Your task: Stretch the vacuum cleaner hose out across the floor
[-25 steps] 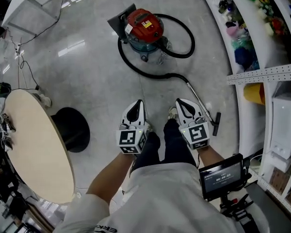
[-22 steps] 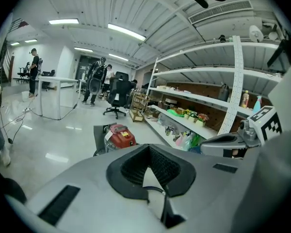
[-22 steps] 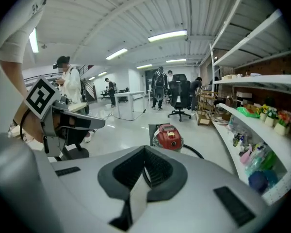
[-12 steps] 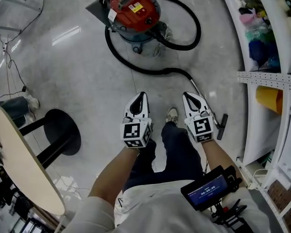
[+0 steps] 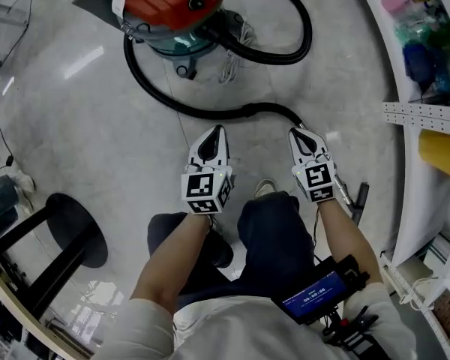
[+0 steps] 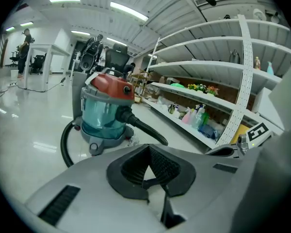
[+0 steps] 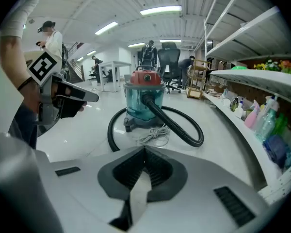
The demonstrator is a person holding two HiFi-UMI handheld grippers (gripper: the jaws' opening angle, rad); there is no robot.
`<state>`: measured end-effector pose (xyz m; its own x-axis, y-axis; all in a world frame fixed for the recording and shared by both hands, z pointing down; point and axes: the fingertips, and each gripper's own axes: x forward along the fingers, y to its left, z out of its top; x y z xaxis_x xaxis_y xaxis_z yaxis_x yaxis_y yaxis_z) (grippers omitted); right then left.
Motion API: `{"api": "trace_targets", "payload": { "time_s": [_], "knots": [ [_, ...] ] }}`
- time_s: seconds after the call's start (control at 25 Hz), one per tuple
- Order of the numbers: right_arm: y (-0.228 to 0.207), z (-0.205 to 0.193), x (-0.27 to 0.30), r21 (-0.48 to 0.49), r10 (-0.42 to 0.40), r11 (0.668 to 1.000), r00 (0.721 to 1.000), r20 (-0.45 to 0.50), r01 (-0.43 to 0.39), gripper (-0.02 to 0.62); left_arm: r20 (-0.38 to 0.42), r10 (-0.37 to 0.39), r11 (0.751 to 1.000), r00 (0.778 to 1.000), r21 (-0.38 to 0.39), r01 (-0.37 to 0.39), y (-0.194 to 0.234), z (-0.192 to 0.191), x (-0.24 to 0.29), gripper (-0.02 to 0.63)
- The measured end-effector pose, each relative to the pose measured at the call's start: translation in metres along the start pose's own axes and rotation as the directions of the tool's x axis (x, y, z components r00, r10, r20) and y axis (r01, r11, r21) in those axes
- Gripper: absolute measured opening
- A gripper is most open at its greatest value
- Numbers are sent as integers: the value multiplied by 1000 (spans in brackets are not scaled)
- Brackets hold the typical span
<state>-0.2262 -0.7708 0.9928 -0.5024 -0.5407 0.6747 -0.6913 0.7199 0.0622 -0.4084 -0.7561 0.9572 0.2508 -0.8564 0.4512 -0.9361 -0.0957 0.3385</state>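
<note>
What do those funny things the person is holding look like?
The left gripper and right gripper are white, pointed shells with black ribbed pads near the tip. Each carries a cube with black-and-white square markers on its sides. The person wears a white top and dark trousers.

Vacuum cleaner (image 5: 169, 6): one
Hose (image 5: 307, 32): one
Grippers: two, left gripper (image 5: 216, 131) and right gripper (image 5: 297, 133)
Stool (image 5: 71, 231): one, lower left of vacuum cleaner
</note>
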Motion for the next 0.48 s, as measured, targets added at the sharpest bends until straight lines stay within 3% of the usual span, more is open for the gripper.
{"api": "trace_targets", "payload": {
  "time_s": [0.24,0.48],
  "knots": [
    [-16,-72,74,-46,9,999,1000,-5,-10,-9,-31,-69,996,997,52,70,3,-76,70,0],
    [-34,-130,125,-97,48,994,996,-71,-54,-8,-76,-93,991,993,91,100,3,-131,119,0]
  ]
}}
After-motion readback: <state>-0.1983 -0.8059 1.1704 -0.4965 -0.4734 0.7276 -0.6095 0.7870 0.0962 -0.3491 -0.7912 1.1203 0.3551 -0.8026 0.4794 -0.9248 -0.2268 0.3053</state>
